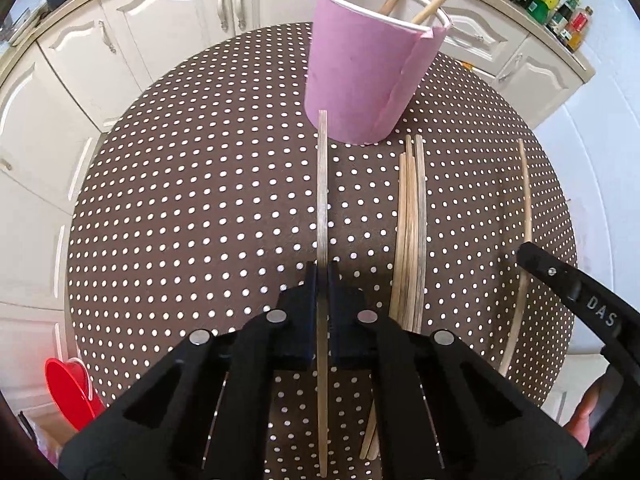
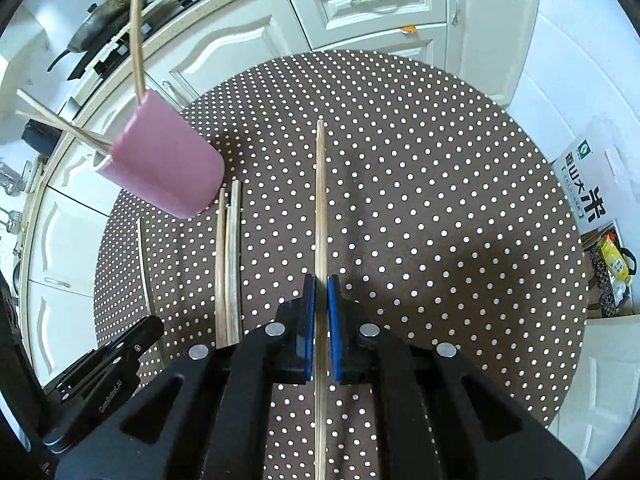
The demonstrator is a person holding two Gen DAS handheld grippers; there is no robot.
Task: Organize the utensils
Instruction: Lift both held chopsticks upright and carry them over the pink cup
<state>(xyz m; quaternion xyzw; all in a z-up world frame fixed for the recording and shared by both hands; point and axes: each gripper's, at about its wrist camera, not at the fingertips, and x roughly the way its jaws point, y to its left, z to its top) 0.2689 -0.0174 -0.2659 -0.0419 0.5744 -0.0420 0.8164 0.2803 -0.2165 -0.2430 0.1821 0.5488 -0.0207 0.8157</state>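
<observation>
A pink cup [image 1: 360,72] stands on the round, brown dotted table [image 1: 200,200] with a few wooden sticks leaning out of it. My left gripper [image 1: 322,270] is shut on one chopstick [image 1: 322,184] that points toward the cup's base. Several more chopsticks [image 1: 410,232] lie in a bundle to its right. Farther right, my right gripper [image 1: 524,254] holds another chopstick [image 1: 527,200]. In the right wrist view my right gripper [image 2: 321,284] is shut on that chopstick [image 2: 320,200]. There the bundle [image 2: 228,260], the cup [image 2: 168,168] and the left gripper [image 2: 154,326] appear to the left.
White cabinets [image 1: 168,32] curve around the table's far side. Bottles [image 1: 560,8] stand on the counter at the back right, and a pan [image 2: 100,16] sits on the stove. A red heart-shaped container [image 1: 70,392] and a rice bag [image 2: 588,184] lie beyond the table's edges.
</observation>
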